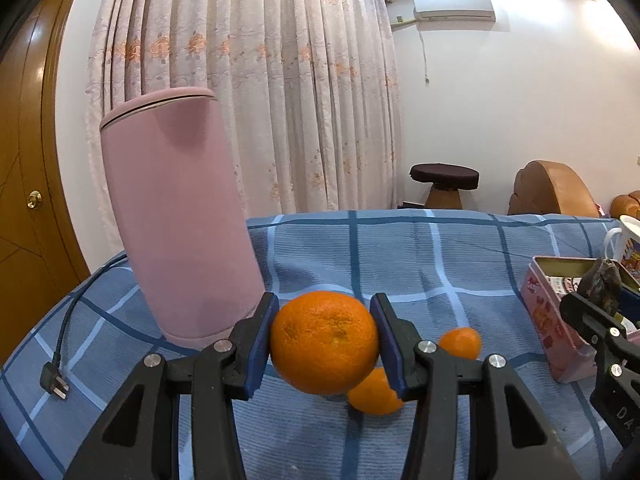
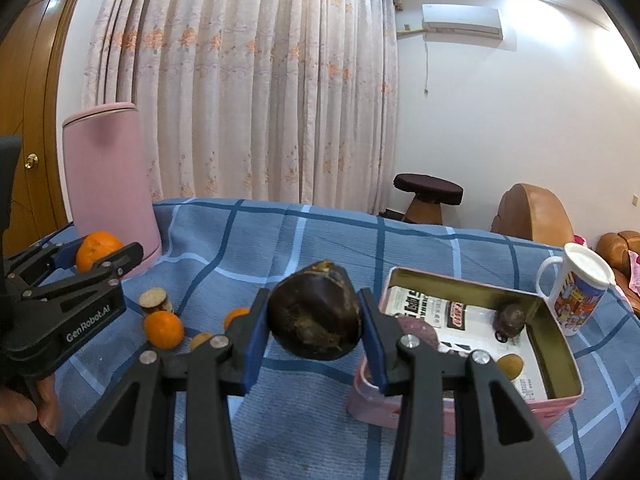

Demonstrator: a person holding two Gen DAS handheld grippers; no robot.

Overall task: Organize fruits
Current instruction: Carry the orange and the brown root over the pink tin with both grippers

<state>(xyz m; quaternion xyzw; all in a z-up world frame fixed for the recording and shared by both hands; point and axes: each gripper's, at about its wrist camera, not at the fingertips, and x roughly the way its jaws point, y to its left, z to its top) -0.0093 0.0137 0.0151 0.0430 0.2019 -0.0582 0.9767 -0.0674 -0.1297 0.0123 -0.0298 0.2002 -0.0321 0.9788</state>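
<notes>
My left gripper (image 1: 324,336) is shut on a large orange (image 1: 324,342) and holds it above the blue checked cloth (image 1: 400,264). Two smaller oranges (image 1: 461,343) lie on the cloth behind it. My right gripper (image 2: 316,320) is shut on a dark brown fruit (image 2: 314,316) and holds it just left of an open pink tin (image 2: 556,364). The tin holds another dark fruit (image 2: 510,318) and a small yellowish one (image 2: 510,365). In the right wrist view the left gripper (image 2: 96,256) with its orange (image 2: 96,254) is at the far left.
A tall pink canister (image 1: 176,216) stands at the table's back left, with a black power cord and plug (image 1: 56,376) beside it. A lidded white mug (image 2: 576,292) stands right of the tin. Small oranges (image 2: 163,330) and a short brown cylinder (image 2: 154,300) lie on the cloth.
</notes>
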